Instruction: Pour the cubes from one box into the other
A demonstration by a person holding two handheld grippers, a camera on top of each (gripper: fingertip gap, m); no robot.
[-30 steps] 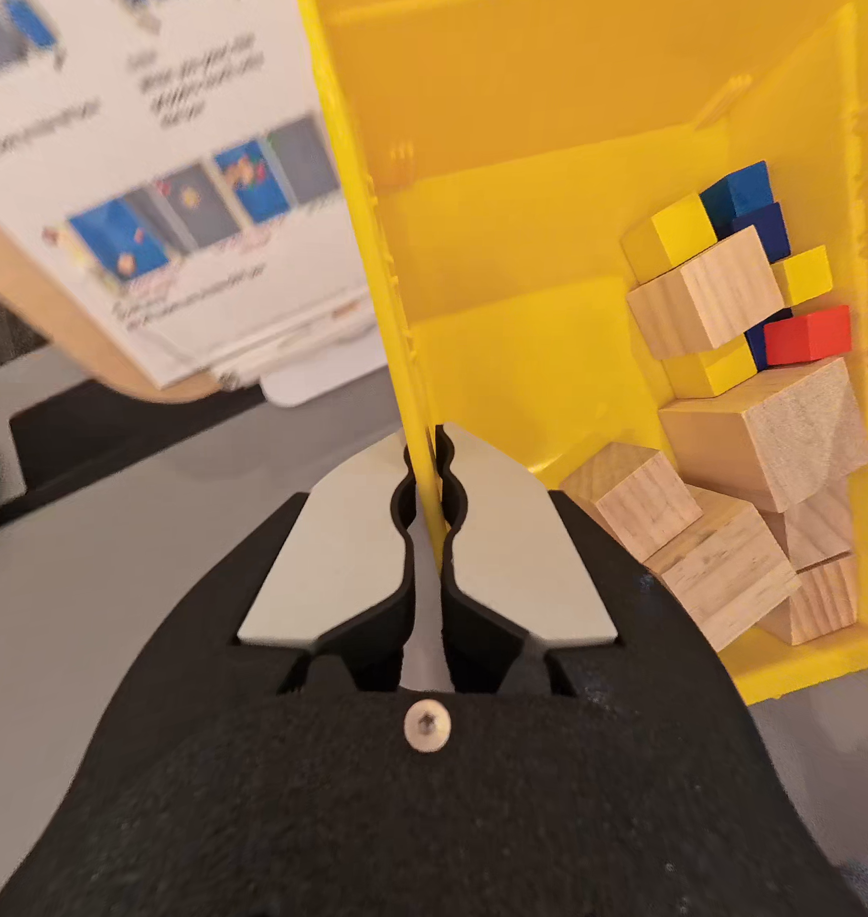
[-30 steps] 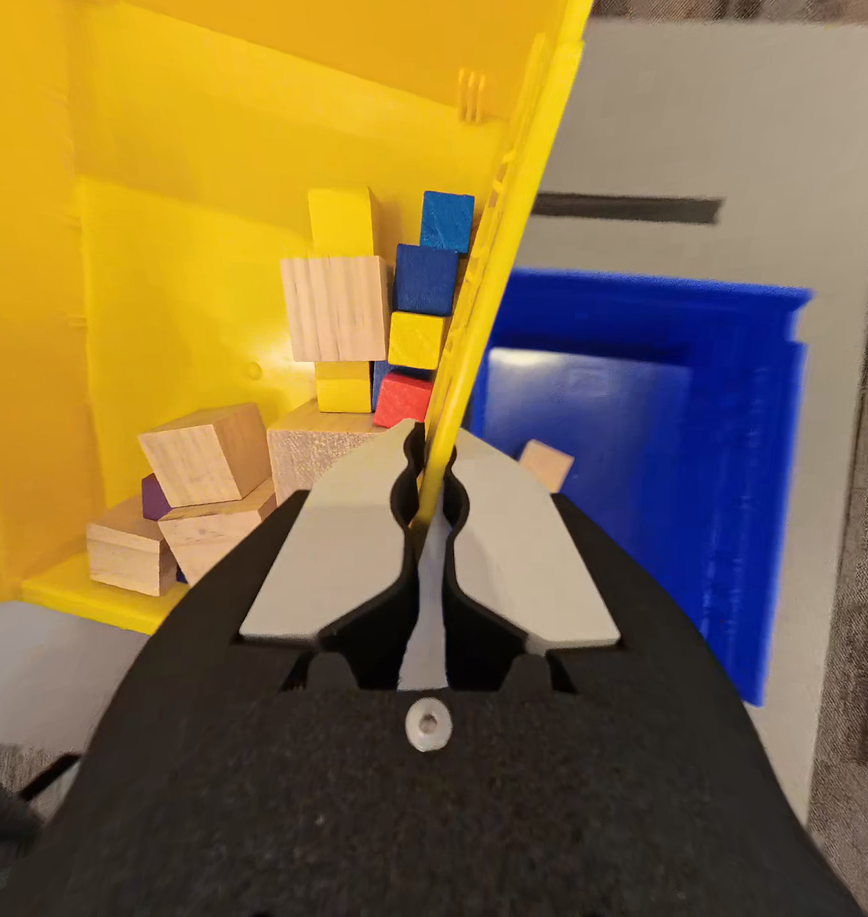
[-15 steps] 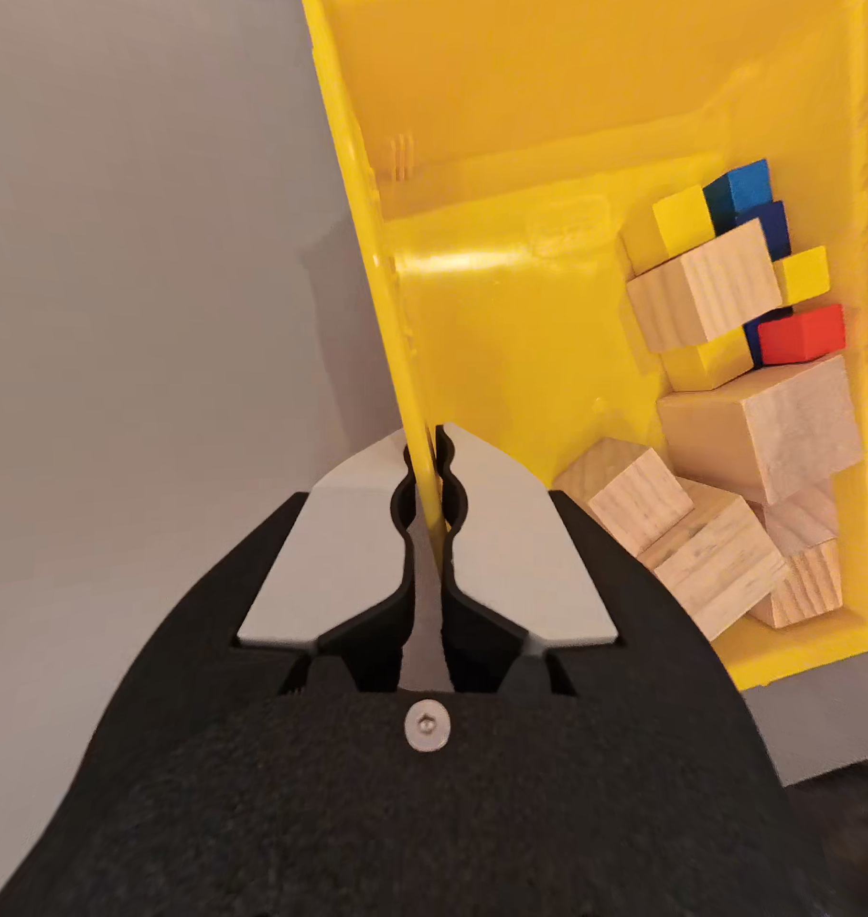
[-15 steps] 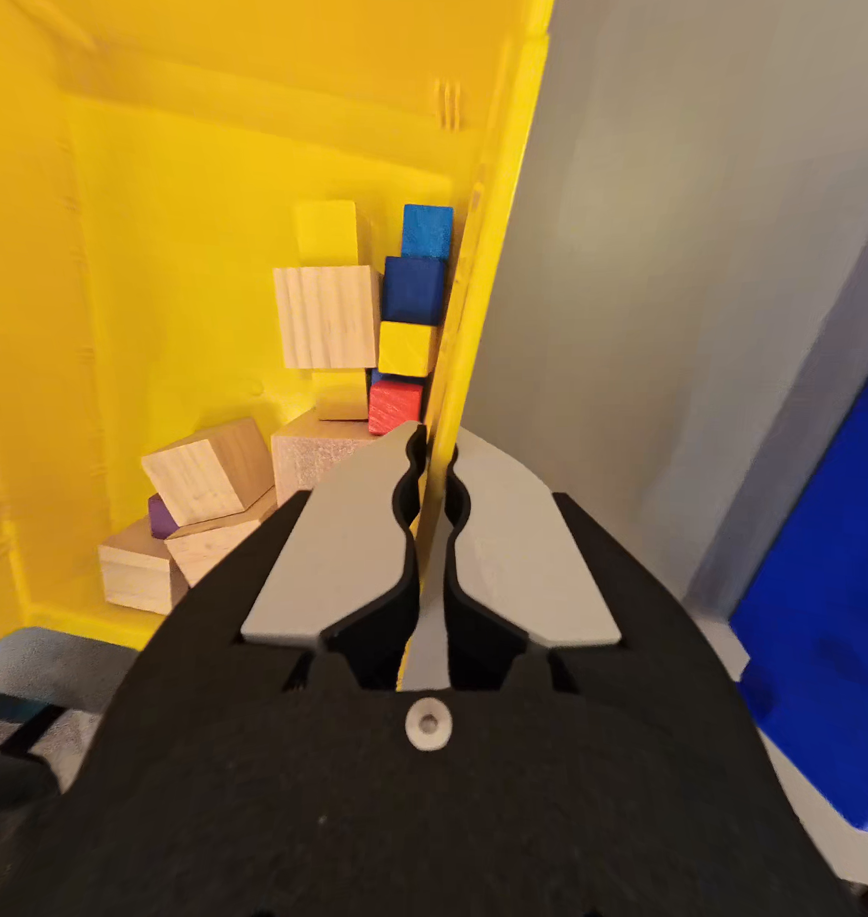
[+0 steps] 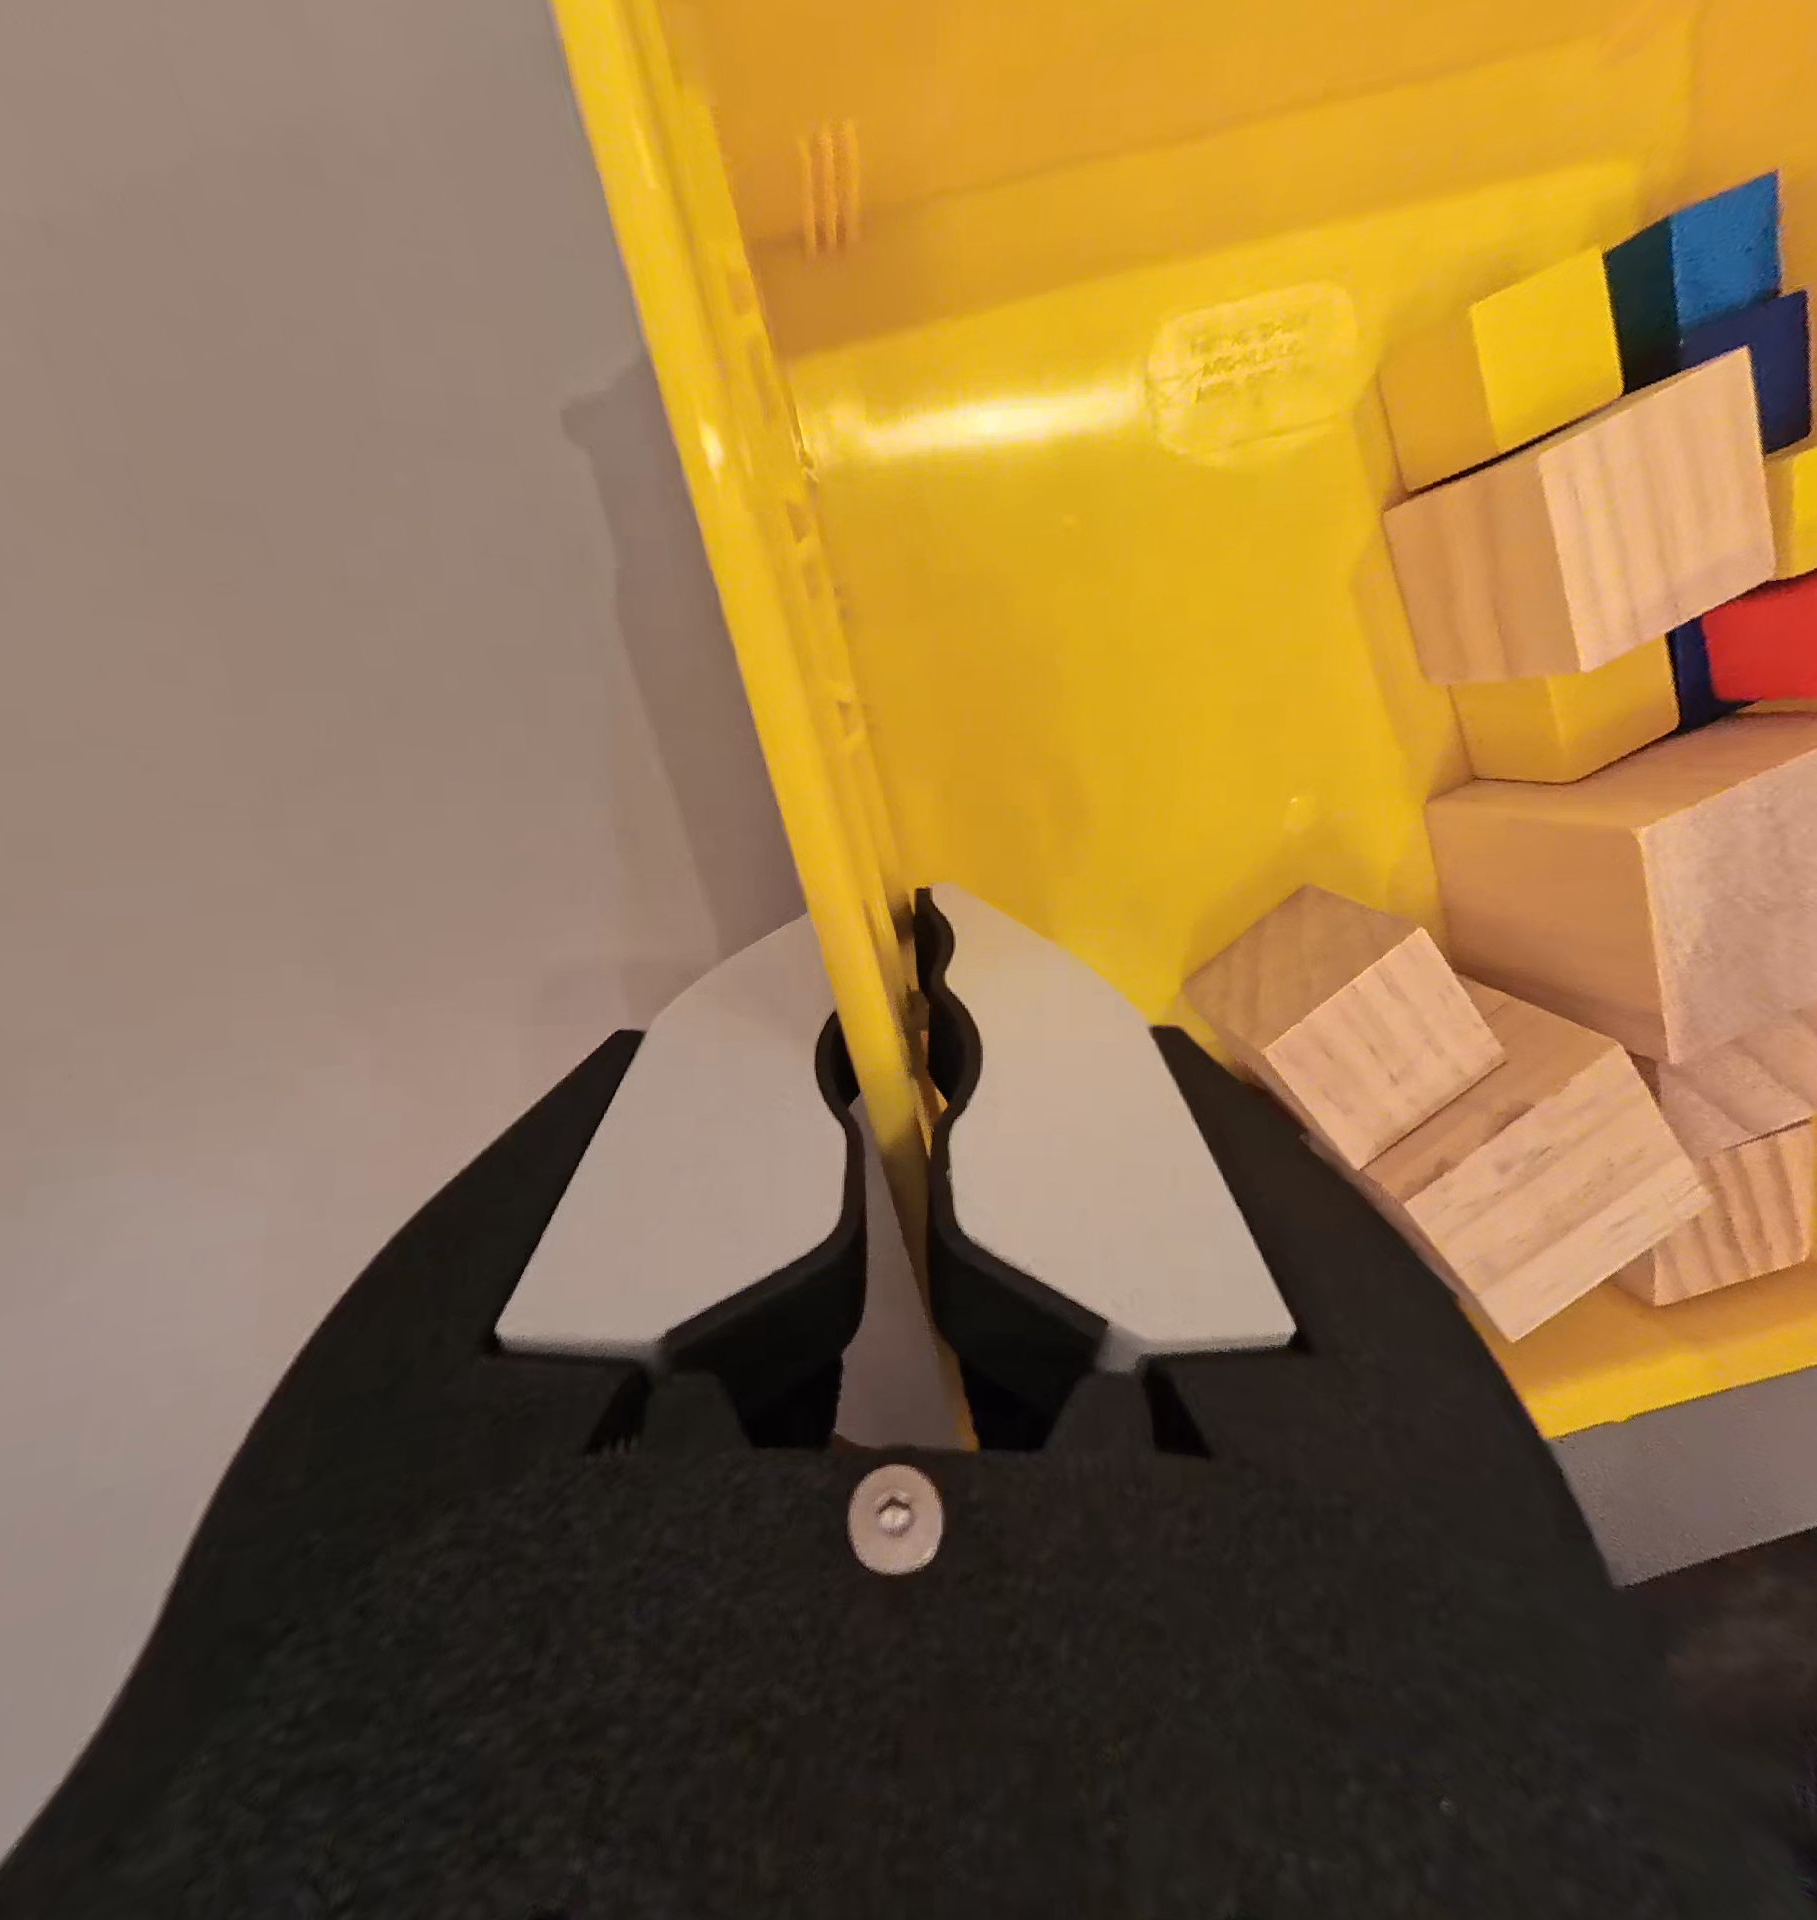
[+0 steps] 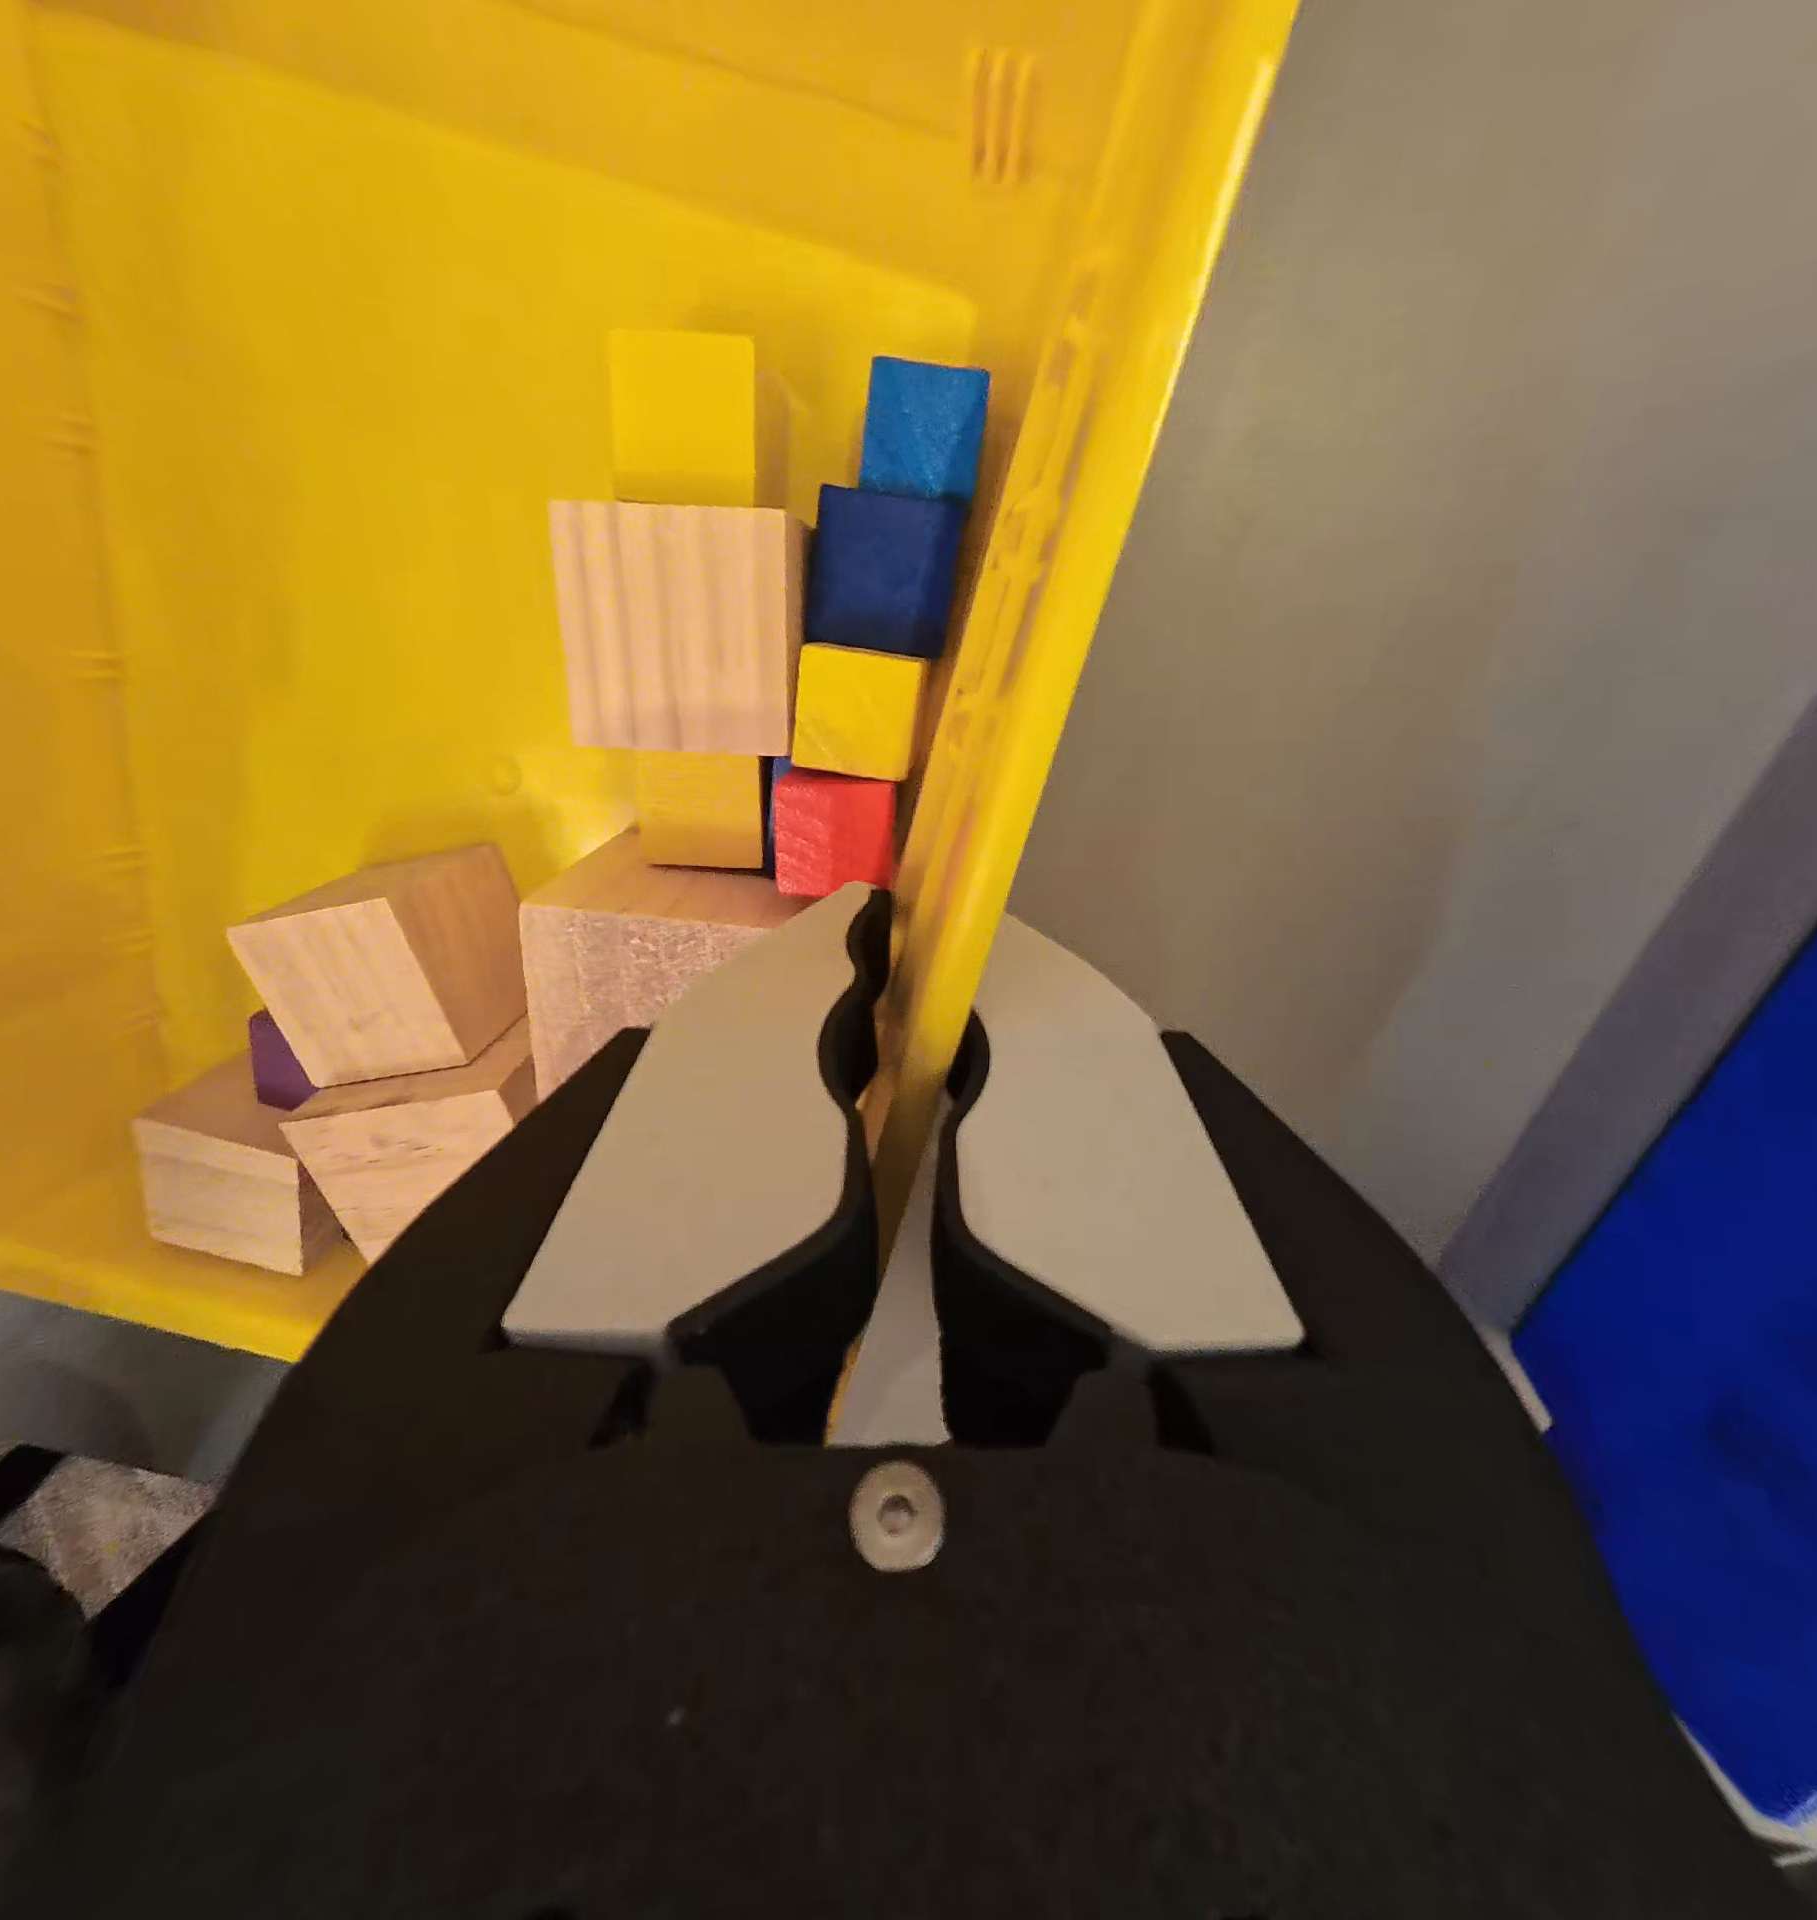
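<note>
My left gripper [image 5: 888, 997] is shut on the left wall of the yellow box [image 5: 1091, 675]. My right gripper [image 6: 919, 997] is shut on the right wall of the same yellow box [image 6: 312, 520]. The box is tilted, and the cubes lie piled in its right near corner. Plain wooden cubes [image 5: 1569, 1205], yellow cubes [image 5: 1538, 364], blue cubes [image 5: 1714, 249] and a red cube [image 5: 1787, 644] show in the left wrist view. In the right wrist view I see wooden cubes [image 6: 675, 623], a red cube [image 6: 836, 831], blue cubes [image 6: 883, 561], yellow cubes [image 6: 680, 426] and a purple cube [image 6: 275, 1070]. The blue box [image 6: 1735, 1299] lies at the right edge.
A grey tabletop [image 6: 1403, 520] lies to the right of the yellow box, and grey surface [image 5: 260, 623] to its left. Carpet and a dark table edge [image 6: 73, 1496] show at the lower left of the right wrist view.
Both grippers kept their grip on the yellow box and swung it. The printed sheet left the left wrist view, and the blue box slid to the right edge of the right wrist view. The cubes barely shifted.
</note>
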